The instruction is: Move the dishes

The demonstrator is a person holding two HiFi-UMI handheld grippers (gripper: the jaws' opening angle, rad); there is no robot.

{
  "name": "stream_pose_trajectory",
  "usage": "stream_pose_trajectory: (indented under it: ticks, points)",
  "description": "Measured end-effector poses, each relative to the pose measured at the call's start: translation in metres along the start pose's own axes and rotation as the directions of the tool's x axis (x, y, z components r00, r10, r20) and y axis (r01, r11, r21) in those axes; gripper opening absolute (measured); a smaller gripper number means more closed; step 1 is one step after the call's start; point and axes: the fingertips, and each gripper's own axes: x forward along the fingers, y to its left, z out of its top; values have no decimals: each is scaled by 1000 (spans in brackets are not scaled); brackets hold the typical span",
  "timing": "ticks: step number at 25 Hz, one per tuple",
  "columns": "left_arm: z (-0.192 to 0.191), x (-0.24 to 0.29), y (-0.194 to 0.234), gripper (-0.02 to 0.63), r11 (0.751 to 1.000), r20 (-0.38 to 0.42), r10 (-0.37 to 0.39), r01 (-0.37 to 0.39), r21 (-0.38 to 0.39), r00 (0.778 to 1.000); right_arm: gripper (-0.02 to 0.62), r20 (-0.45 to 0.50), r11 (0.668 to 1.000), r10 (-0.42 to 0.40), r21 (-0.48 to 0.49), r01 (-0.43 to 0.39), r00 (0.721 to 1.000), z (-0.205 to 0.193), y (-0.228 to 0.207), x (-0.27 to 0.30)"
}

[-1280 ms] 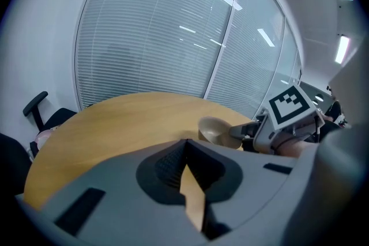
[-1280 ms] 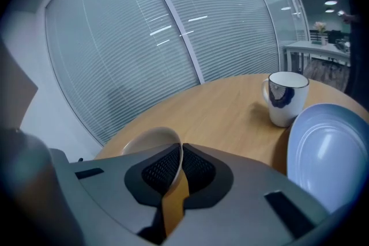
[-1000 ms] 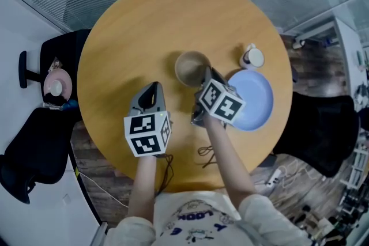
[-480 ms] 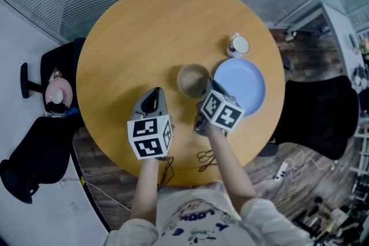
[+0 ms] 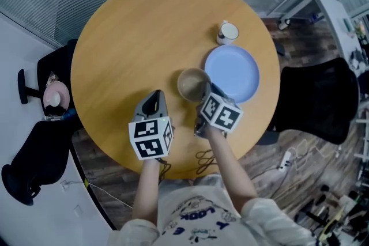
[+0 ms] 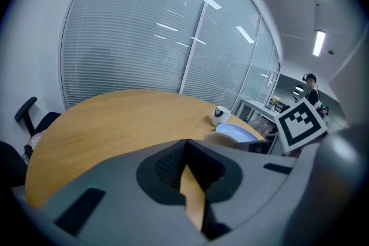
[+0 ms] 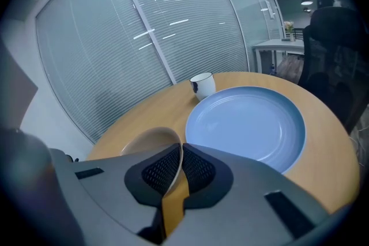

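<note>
From the head view, the tan ceramic bowl (image 5: 190, 83) now lies closer to the left rim of the pale blue round plate (image 5: 233, 72) than a second ago, near the middle of the round wooden counter (image 5: 127, 37). The move looks under way. The white mug (image 5: 228, 31) stands just beyond the plate. The left hand-held gripper (image 5: 154, 95) hovers to the bowl's left.

In the left gripper view, its jaws are pressed together at the tips, holding nothing.

In the right gripper view, the right hand-held gripper (image 7: 180, 154) pinches the bowl's near rim, the plate just to its right. I cannot tell whether the bowl is lifted.
</note>
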Motion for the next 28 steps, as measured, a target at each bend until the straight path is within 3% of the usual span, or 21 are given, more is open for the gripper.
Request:
stream_pose_trajectory:
  ticks: [28]
  points:
    - [-30,2,-28,3,999,-66,-30,33,39,997,17,-78,998,-59,11,60,995,-51,-51,-13]
